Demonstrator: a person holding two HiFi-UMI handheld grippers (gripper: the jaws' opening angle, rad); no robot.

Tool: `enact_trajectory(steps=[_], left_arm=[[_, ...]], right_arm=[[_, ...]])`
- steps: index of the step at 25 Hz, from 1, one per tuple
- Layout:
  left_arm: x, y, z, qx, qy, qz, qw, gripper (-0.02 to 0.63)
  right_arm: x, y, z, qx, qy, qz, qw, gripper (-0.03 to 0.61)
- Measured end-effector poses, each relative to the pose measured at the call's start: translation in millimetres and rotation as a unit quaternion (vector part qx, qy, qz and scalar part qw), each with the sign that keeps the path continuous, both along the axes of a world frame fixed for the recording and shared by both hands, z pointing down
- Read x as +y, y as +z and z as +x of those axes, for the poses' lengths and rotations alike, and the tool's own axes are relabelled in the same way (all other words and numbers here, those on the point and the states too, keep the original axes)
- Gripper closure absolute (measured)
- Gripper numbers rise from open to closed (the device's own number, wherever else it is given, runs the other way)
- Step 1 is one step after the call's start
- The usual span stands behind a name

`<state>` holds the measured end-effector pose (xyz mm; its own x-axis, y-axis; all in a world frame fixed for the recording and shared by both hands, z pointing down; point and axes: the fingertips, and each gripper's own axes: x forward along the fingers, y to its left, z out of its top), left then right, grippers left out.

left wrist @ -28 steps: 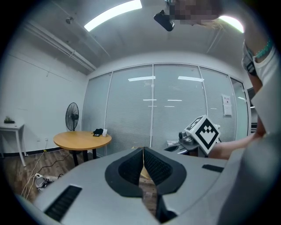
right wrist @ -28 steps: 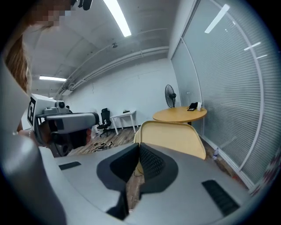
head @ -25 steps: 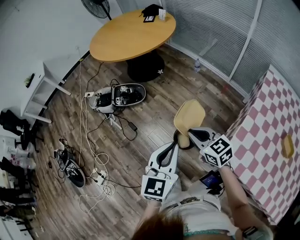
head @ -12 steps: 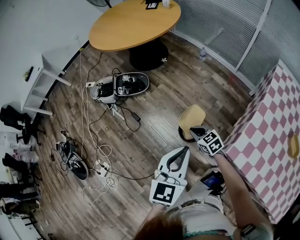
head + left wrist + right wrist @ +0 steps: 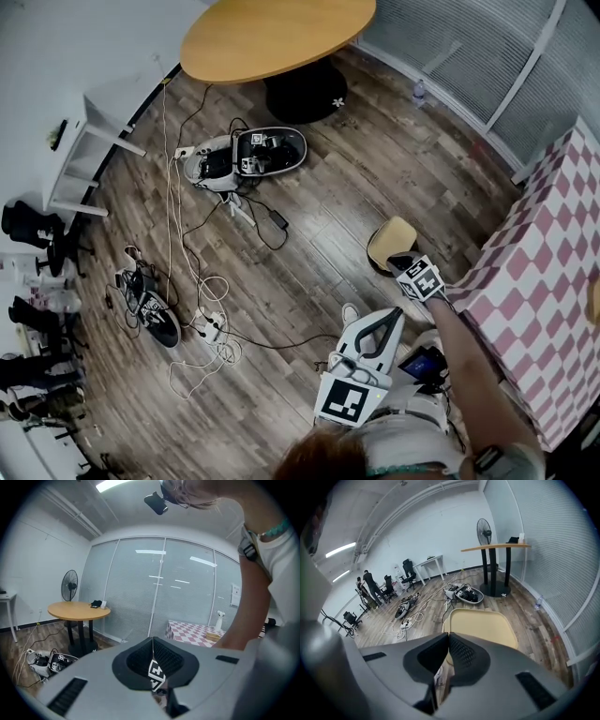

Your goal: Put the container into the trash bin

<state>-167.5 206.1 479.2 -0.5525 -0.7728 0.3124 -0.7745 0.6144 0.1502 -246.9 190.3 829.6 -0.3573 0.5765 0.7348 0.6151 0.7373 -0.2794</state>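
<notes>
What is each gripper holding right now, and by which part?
The right gripper is shut on the tan container, pinching its near rim. The left gripper is shut with nothing between its jaws.

light: bright, even, ceiling strips [image 5: 112, 484] | glare: streaks on glass wall [image 5: 152, 564] | edges: fisheye, dark corners

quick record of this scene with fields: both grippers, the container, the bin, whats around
container: beige, shallow, rounded corners, held by its near edge above the floor
right gripper: shut on the container, angled down
left gripper: jaws together, nothing between them
trash bin: not clearly visible; only a dark edge shows under the container in the head view
floor: wood planks, with an open gear case lying on it
round table: far side of the room
checkered table: on the person's right
</notes>
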Motion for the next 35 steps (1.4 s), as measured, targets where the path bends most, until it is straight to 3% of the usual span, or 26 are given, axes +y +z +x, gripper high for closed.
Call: enact_trajectory(steps=[3,6,8,12,29,35], left_arm=[[8.4,3.8,-3.3,0.006,-0.014,0.001,0.9999,0.598],[17.5,9.6,-7.4,0.013,-0.029,0.0,0.9995,0.597],[24.2,13.0,-10.5,0.017,-0.035,-0.003,0.9992,0.597],[29.4,17.6,-10.5,0.029,-0.043,-0.003,0.9987,0.597],[19.0,20.1,-3.1,0.036,-0.03,-0.005,0.9989,0.597],[22.1,26.6,-6.6,0.039,-0.042,-0.012,0.9983,0.597]], right_arm=[[-2.0,19.7,3.6,0.02,0.0,0.0,1.0,0.577],[-13.1,33.8,-4.7,0.019,0.036,0.001,0.999,0.566],[-22.6,44.4,-8.4,0.031,0.06,0.016,0.998,0.439],[-34.8,52.2,-4.6,0.043,0.076,0.038,0.995,0.426],[-45.5,46.8,11.2,0.049,0.054,0.054,0.996,0.46],[-34.9,29.0,19.1,0.035,0.0,0.05,0.998,0.575]])
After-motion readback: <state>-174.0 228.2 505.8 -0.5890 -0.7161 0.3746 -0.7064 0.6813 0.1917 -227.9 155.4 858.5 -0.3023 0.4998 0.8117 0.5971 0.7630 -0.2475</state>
